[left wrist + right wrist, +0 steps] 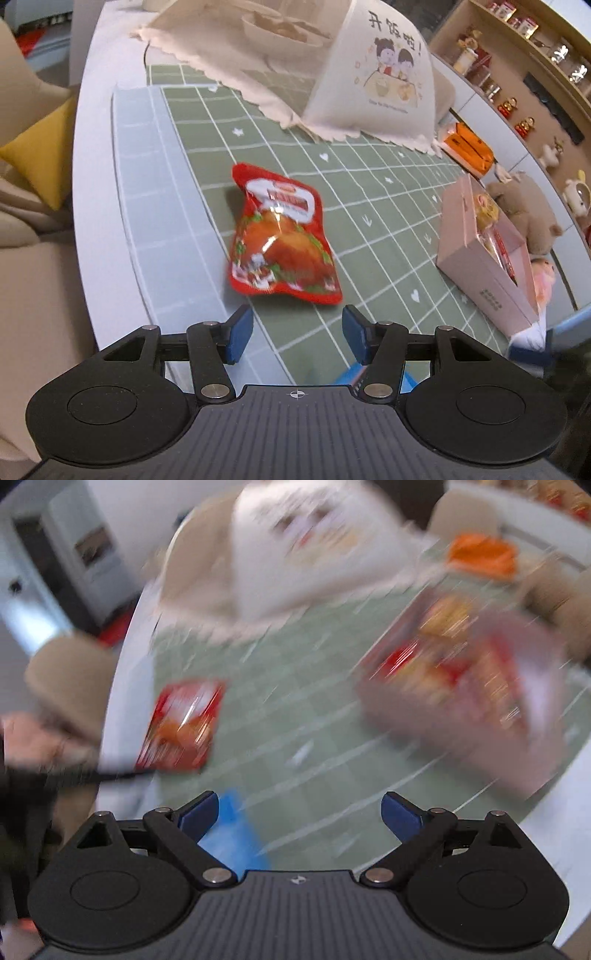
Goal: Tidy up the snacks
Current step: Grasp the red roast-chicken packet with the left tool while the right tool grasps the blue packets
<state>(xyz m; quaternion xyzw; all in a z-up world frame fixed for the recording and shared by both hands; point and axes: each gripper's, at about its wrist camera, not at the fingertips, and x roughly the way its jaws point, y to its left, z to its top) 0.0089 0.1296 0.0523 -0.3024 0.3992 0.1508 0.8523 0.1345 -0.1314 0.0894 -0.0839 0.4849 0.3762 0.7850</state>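
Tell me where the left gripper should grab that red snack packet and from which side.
Take the red snack packet across its puffy middle, coming down from above and from its near end. It lies flat on the green mat, lengthwise away from the left gripper, whose open, empty jaws already line up with its two long sides. The crimped end seams look thin and slippery, so probably avoid them.

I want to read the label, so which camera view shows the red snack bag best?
The left wrist view shows it best: the red snack bag lies sharp and whole on the green checked cloth, just ahead of the open jaws. In the right wrist view the bag is motion-blurred, far left, its print unreadable.
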